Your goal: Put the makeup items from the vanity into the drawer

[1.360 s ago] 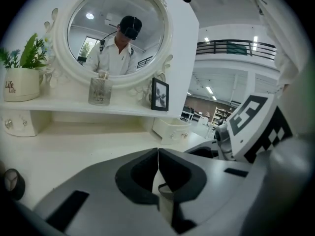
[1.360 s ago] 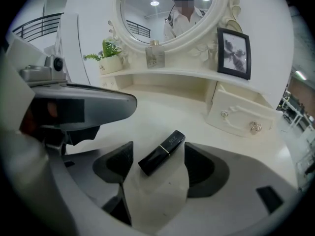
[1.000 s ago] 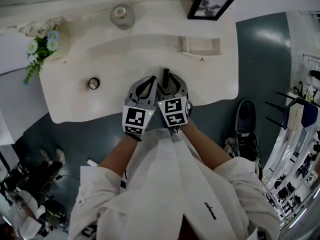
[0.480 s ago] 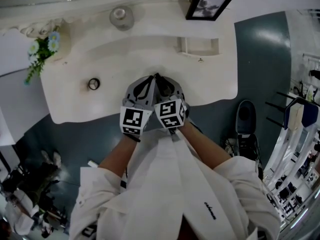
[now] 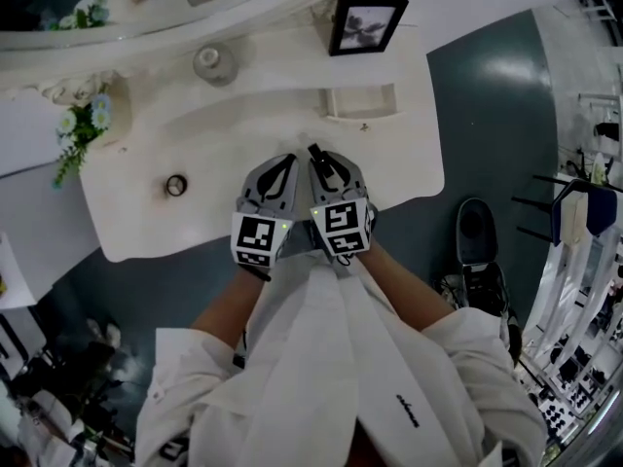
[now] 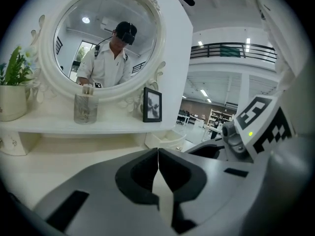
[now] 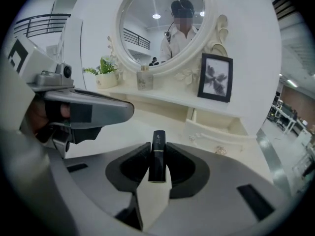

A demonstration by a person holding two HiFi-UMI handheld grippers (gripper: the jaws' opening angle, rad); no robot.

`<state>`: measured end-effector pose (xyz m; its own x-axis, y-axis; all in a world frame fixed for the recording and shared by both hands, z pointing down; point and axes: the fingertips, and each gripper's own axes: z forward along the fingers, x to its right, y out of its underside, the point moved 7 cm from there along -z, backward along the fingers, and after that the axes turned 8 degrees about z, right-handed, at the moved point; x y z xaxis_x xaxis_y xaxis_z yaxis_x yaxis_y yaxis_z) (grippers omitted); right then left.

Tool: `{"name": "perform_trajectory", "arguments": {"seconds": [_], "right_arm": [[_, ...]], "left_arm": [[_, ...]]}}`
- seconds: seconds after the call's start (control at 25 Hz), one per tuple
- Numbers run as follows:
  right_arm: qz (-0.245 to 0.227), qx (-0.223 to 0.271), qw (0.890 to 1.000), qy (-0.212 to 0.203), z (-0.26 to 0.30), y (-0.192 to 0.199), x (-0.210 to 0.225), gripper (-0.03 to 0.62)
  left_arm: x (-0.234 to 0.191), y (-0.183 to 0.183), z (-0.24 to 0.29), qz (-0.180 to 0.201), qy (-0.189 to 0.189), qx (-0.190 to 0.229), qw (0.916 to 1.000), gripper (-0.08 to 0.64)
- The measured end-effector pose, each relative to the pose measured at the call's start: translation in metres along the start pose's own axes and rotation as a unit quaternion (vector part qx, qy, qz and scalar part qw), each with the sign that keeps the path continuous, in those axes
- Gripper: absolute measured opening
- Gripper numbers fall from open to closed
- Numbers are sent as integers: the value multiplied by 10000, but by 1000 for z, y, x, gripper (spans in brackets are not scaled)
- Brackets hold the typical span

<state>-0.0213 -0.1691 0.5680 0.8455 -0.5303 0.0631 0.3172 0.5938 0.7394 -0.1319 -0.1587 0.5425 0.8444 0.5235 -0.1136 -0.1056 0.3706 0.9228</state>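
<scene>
White vanity (image 5: 136, 212) spreads below us with its round mirror (image 7: 165, 21) behind. Over the middle of its front edge our right gripper (image 7: 157, 154), jaws just closed, clamps a black lipstick tube (image 7: 157, 149) that pokes out past the pads. Our left gripper (image 6: 158, 154) hangs just beside it, jaws together and empty, and the small drawer (image 7: 216, 134) stands open toward the back right corner.

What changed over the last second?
The right claw has just closed on the black lipstick that lay on the vanity and raised it a little off the top. The left claw stays shut and empty beside it. The jar, picture frame and open drawer have not moved.
</scene>
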Motion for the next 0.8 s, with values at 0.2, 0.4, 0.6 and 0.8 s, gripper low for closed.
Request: {"name": "perform_trajectory", "arguments": {"seconds": [0.2,0.4,0.6,0.8], "right_arm": [[18,147,9997,197,-14,-17,31,114],[-69,305,9992,266,-19,-34,56,114],[-83,416,9987,289,-19,-49,76,114],[-34,496,9984,261,-19,-57,93,114]], "left_arm": [[14,-23,19,115,154,177,9997,28],[26,-36,33,189,277,217,9992,28],[29,-49,56,76,194,269,9994,28],[33,-66,85,55,107,339,9994,29]]}}
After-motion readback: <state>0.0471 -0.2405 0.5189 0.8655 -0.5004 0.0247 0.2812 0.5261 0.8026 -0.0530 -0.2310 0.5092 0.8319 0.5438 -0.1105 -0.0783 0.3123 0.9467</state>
